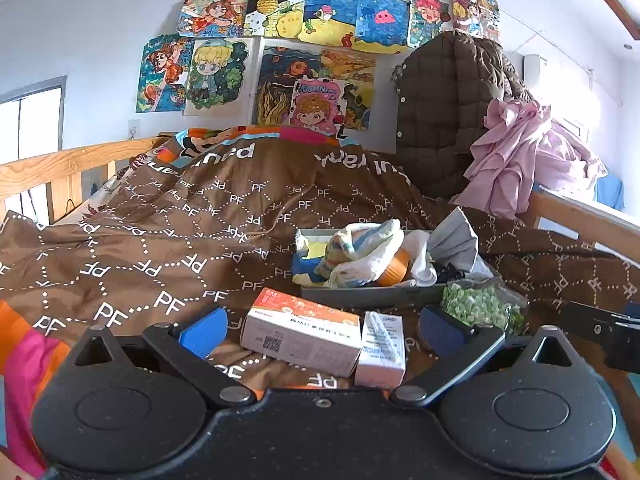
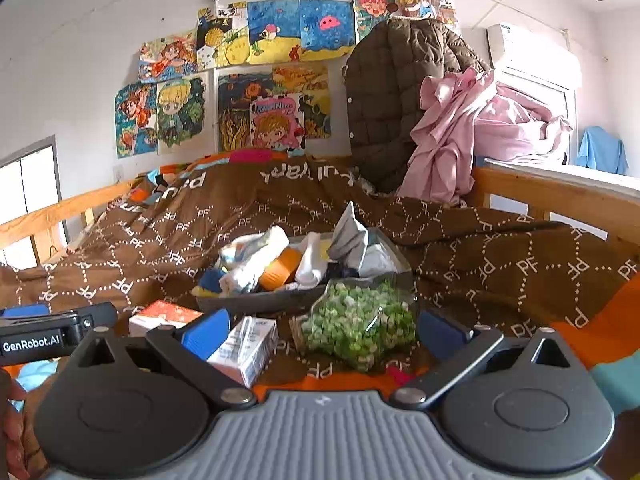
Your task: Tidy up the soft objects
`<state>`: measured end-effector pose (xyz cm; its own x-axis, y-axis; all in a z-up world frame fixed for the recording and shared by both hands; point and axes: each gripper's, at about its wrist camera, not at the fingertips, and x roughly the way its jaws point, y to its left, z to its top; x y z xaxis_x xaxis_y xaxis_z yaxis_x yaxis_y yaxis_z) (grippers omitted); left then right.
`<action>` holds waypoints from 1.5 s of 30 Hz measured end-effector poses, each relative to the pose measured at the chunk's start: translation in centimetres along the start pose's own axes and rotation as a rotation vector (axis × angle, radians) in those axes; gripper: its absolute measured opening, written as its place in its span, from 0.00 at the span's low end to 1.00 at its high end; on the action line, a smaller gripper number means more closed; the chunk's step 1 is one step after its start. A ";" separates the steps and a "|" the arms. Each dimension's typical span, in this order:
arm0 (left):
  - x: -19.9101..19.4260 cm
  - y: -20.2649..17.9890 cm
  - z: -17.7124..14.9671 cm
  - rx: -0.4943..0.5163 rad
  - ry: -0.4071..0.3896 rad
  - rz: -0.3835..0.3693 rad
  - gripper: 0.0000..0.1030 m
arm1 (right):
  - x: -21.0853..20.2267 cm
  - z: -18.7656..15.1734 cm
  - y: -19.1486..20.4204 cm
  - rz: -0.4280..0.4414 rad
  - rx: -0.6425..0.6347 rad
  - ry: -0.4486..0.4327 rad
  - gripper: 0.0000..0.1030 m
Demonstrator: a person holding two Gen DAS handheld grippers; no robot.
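A bed with a pale wooden rail [image 1: 60, 168] fills the room's near end, covered by a brown quilt [image 1: 168, 236] printed with white "PF" letters and dotted diamonds, with orange and pink panels at its edges. On the white wall behind hang many children's cartoon drawings [image 1: 280, 12]. A brown quilted jacket [image 1: 436, 120] and a heap of pink cloth [image 1: 520, 156] are piled at the far right corner of the bed, and an air conditioner [image 2: 532, 52] is mounted on the wall beyond them.

On the quilt sits one shallow grey tray [image 1: 360, 294] heaped with soft things: a rolled white cloth with blue and yellow patches [image 1: 360, 252], a white sock [image 2: 312, 260], something orange [image 2: 280, 268], a crumpled grey fabric piece [image 1: 456, 240] and a blue-and-yellow item at the left end [image 1: 308, 264].

Just in front of the tray lie two cartons, an orange-and-white box [image 1: 300, 328] and a smaller white-and-pink one [image 1: 380, 352] touching it, and one clear bag of green pieces [image 2: 360, 324] to their right.

The left gripper [image 1: 320, 332] is spread wide, holding nothing, its blue pads [image 1: 204, 332] flanking the two cartons. The right gripper [image 2: 320, 332] is likewise wide open and empty, the bag and small carton lying between its fingers. A hand [image 2: 12, 428] shows at the lower left edge of the right wrist view.
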<state>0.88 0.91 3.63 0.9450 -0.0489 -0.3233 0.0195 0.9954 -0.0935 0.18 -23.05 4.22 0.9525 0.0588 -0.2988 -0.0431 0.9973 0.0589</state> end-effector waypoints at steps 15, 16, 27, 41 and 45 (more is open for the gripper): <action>-0.1 0.4 -1.3 0.014 0.023 0.013 0.99 | 0.1 -1.7 -0.3 0.017 0.005 0.030 1.00; -0.1 0.5 -1.4 0.015 0.024 0.014 0.99 | 0.2 -1.8 -0.3 0.017 0.007 0.032 1.00; 0.2 0.6 -2.2 0.026 0.045 0.025 0.99 | 1.0 -2.8 -0.2 0.022 0.008 0.070 1.00; 0.8 0.8 -3.6 0.034 0.069 0.023 0.99 | 2.4 -4.2 0.3 0.040 0.005 0.122 1.00; 1.2 1.0 -3.9 0.030 0.078 0.029 0.99 | 2.7 -4.3 0.4 0.039 0.003 0.129 1.00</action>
<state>0.73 1.55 -0.53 0.9171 -0.0253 -0.3979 0.0037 0.9985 -0.0550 1.42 -22.34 -0.63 0.9036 0.1027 -0.4159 -0.0783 0.9941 0.0754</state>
